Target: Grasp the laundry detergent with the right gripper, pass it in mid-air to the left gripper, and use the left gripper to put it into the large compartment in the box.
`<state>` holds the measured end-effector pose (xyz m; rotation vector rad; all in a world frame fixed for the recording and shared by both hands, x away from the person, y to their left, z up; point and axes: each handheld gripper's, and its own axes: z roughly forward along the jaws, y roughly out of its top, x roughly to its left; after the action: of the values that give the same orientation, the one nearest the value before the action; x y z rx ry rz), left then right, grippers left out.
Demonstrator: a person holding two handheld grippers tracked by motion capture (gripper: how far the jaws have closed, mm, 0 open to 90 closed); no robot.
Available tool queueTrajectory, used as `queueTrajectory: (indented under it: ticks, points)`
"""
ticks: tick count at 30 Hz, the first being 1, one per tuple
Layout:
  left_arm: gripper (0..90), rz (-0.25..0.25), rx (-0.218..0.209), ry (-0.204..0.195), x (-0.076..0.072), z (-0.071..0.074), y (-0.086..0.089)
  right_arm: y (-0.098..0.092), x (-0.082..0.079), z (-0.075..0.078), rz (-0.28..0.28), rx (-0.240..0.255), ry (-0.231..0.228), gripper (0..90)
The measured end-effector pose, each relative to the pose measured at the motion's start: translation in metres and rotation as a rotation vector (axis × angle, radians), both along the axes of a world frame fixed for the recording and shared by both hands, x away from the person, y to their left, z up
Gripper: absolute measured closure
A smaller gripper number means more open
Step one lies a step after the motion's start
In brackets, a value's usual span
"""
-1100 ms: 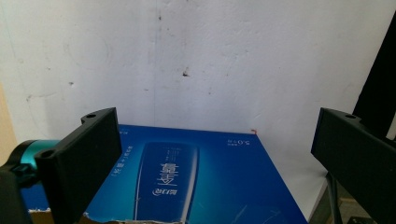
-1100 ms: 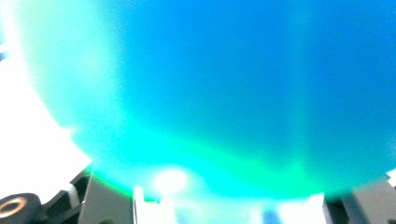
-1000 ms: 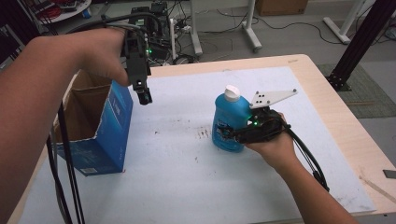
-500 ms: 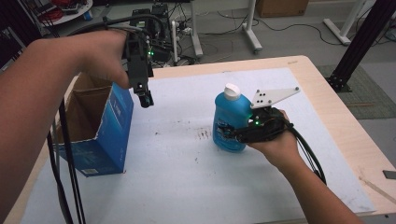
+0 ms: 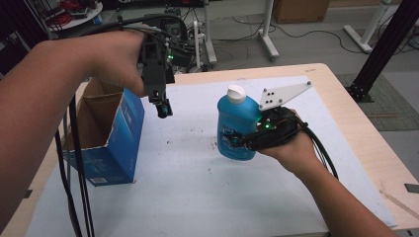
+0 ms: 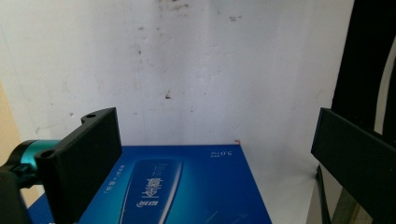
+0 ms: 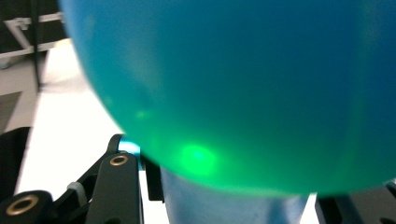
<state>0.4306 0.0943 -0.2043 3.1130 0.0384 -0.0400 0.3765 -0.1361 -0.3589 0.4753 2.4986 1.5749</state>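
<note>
Clamped on the lower body of a blue bottle (image 5: 237,129), the right gripper's (image 5: 237,140) jaws press it from either side, and in the right gripper view the translucent blue bottle (image 7: 243,84) bulges right over the jaws, with a green light spot glowing on its underside. From above, the bottle stands upright between those jaws with its white cap (image 5: 236,92) on top, well above the grip, and the grey three-cornered plate (image 5: 284,94) of the gripper juts out just beside the cap. The right hand (image 5: 291,145) wraps the gripper from behind, with its black cable (image 5: 321,150) trailing back along the forearm. Farther off across the white sheet (image 5: 197,187) on the table (image 5: 360,143), the left gripper (image 5: 163,106) hangs pointing down, its jaws standing wide apart with nothing between them; in the left gripper view the two black pads (image 6: 84,163) frame a bare stretch of stained white sheet (image 6: 210,70). Just below those open jaws lies the printed side of a blue carton (image 6: 187,186), and from above the blue carton (image 5: 111,143) stands open-topped just beside and below the left gripper, well apart from the bottle. Beyond the table's far edge, cables and white stand legs (image 5: 269,29) lie on the floor.
</note>
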Motion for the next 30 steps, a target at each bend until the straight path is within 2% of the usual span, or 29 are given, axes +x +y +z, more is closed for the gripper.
queueTrajectory:
  ticks: [1, 2, 5, 14, 20, 22, 27, 30]
  points:
    - [1.7, -0.010, 0.005, -0.002, -0.005, 0.002, -0.003, 0.005, -0.002, 0.005, 0.027, -0.007, -0.005, 46.2]
    - [1.7, -0.010, 0.005, -0.002, -0.005, 0.002, -0.003, 0.005, -0.002, 0.005, 0.027, -0.007, -0.005, 46.2]
    - [1.7, -0.027, 0.003, 0.001, -0.016, 0.005, -0.009, 0.015, -0.007, 0.011, 0.075, -0.015, 0.001, 46.2]
    - [1.7, -0.063, 0.010, 0.012, -0.037, 0.010, -0.023, 0.036, -0.013, 0.017, 0.179, -0.029, 0.007, 46.3]
    - [1.7, -0.085, 0.007, 0.017, -0.048, 0.010, -0.031, 0.047, -0.017, 0.020, 0.219, -0.029, 0.004, 46.3]
    - [1.7, -0.095, 0.023, 0.022, -0.053, 0.009, -0.036, 0.052, -0.019, 0.022, 0.237, -0.021, 0.013, 46.4]
    - [1.7, -0.097, 0.033, 0.031, -0.056, 0.007, -0.041, 0.059, -0.020, 0.024, 0.258, -0.032, 0.015, 46.4]
    - [1.7, -0.094, 0.036, 0.033, -0.059, 0.006, -0.044, 0.064, -0.022, 0.026, 0.269, -0.028, 0.031, 46.5]
